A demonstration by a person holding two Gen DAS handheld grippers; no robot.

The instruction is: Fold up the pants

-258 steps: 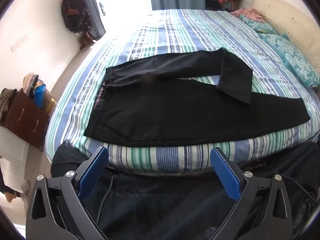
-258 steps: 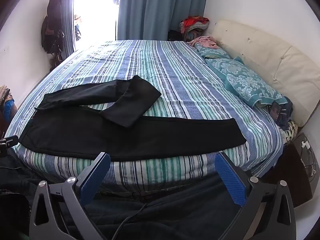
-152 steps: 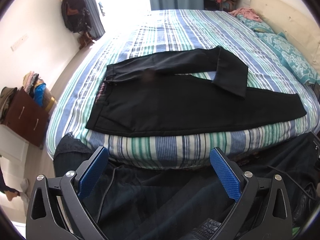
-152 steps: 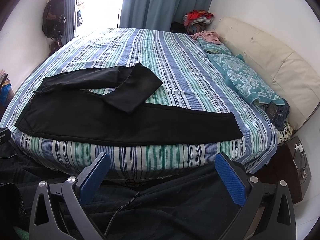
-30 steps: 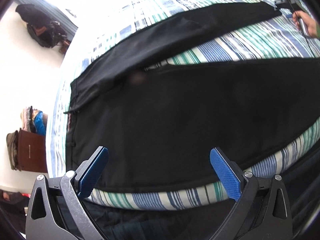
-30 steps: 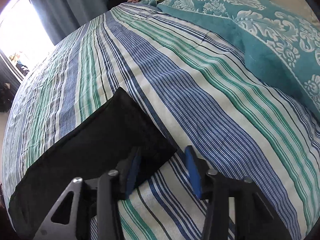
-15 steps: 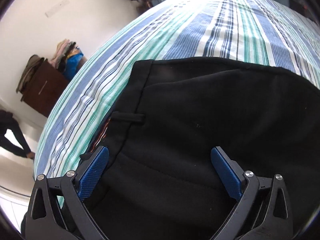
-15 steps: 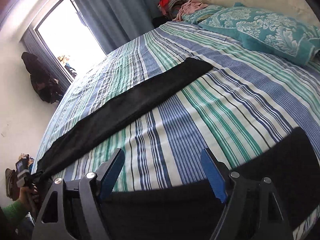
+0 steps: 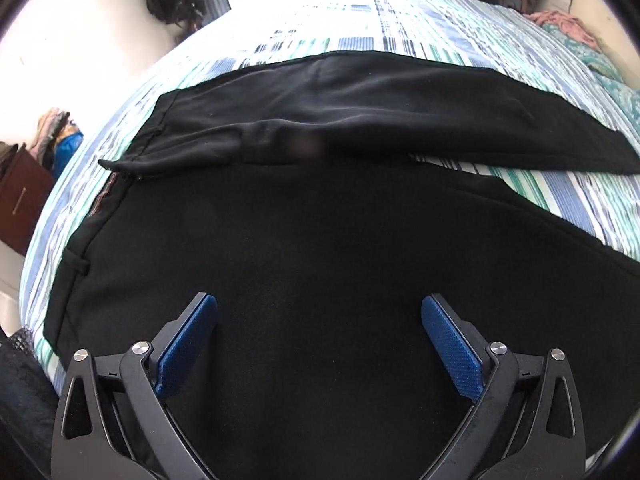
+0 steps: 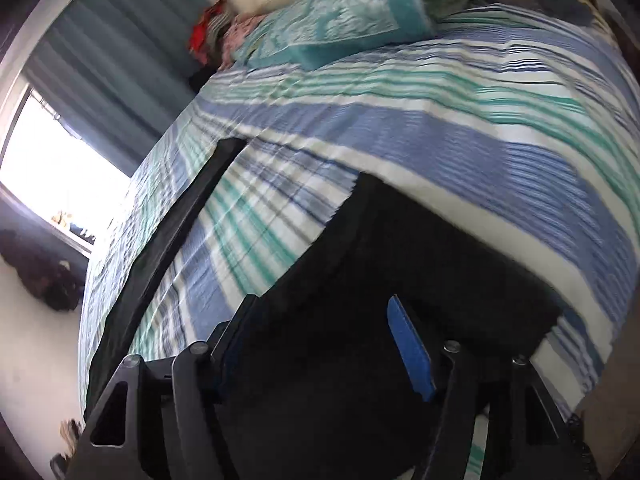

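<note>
Black fabric pants (image 9: 320, 248) spread flat on striped blue-green bedsheet (image 9: 420, 24), legs splayed apart.

Left gripper (image 9: 319, 344): jaws wide, empty, seat fabric between and ahead of them.

Right gripper (image 10: 320, 340): jaws parted, empty, near leg's hem just ahead.

Risk: pinching sheet along with hem; uneven lift leaves legs misaligned.

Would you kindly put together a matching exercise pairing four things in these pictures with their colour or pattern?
Column 1:
1. pants
2. bedsheet
3. pillow
4. pads of the left hand-held gripper

Column 2:
A. teal with a white floral pattern
B. plain black
C. solid blue
D. blue, green and white stripes

Pairs: 1-B, 2-D, 3-A, 4-C
</note>
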